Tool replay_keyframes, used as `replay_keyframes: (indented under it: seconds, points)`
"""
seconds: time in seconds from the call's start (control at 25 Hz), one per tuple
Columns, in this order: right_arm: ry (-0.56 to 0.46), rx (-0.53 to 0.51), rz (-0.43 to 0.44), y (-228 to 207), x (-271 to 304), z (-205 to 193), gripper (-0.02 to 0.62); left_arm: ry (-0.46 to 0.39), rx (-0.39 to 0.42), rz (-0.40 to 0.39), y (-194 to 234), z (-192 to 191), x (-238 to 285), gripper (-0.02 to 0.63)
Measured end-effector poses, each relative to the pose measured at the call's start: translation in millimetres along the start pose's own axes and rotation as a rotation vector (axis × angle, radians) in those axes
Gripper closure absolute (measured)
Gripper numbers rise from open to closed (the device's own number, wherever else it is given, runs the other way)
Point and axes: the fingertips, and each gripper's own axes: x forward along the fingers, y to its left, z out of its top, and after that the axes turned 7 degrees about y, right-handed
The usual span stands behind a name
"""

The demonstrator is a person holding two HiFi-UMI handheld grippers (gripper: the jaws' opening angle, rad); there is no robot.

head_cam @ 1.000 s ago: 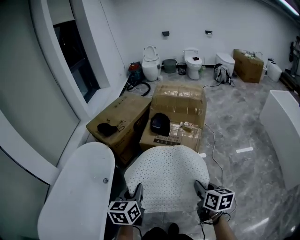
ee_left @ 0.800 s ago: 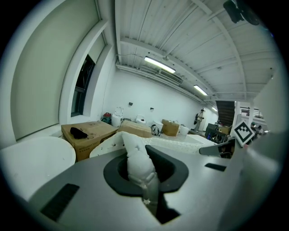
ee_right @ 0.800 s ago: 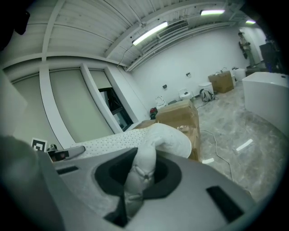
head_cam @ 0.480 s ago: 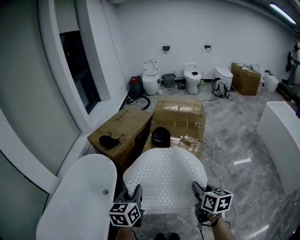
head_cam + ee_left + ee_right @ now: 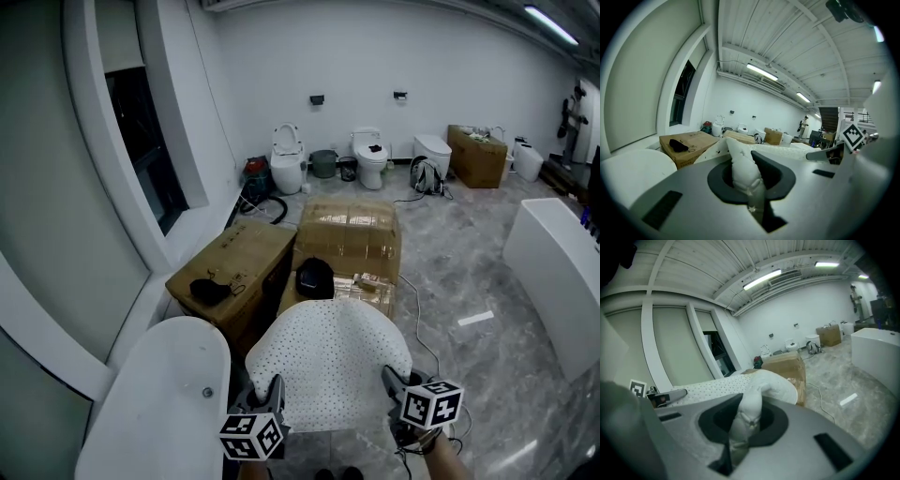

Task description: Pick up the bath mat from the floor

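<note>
1. Both grippers have lifted slightly since a second ago, and the bath mat (image 5: pixel 328 361) has risen with them, while the room behind has opened up in the head view.
2. Nearest the camera, the left gripper (image 5: pixel 274 389) has its jaws clenched on a bunched fold of the mat's near left corner.
3. The right gripper (image 5: pixel 394 380) grasps the near right corner the same way, with white fabric wedged between its jaws.
4. The white dotted mat is held up off the floor (image 5: pixel 469 272), spread between the two grippers and reaching away from the person.
5. A white bathtub (image 5: pixel 159 394) sits just beside the mat on the left.
6. Beyond the far edge stand two cardboard boxes (image 5: pixel 230 272) (image 5: pixel 349 230), one of them with a black bag (image 5: pixel 314 277) on it. Whether the mat's far edge touches them cannot be told.
7. A thin cable (image 5: pixel 417 309) trails across the floor near the right corner.
8. Toilets (image 5: pixel 286 159) line the back wall.
9. Each grip holds only a small pinch of fabric, so the mat's weight or a sudden tug could probably pull a corner free. The unsupported far edge could also drag over the boxes or catch the bag if the mat swings forward.
</note>
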Motion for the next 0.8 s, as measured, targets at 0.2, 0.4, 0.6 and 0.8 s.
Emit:
replay_keyframes:
  seconds: [0.2,0.4,0.6,0.8]
  points:
    - [0.003,-0.042,-0.027,9.2,1.4,0.3,0.568,-0.008,-0.024,-0.009,6.8,2.2,-3.2,0.581]
    - [0.001,-0.052,-0.034,12.6,5.2,1.2,0.568,-0.015,-0.019,-0.015,8.8,6.3,-4.0,0.581]
    - [0.009,-0.055,-0.036,15.8,9.1,-4.1,0.567,-0.015,-0.023,-0.009,14.0,3.4,-8.3,0.581]
    - [0.010,-0.066,-0.034,20.5,14.2,-2.8,0.566,-0.022,-0.024,-0.005,18.9,6.3,-9.6,0.581]
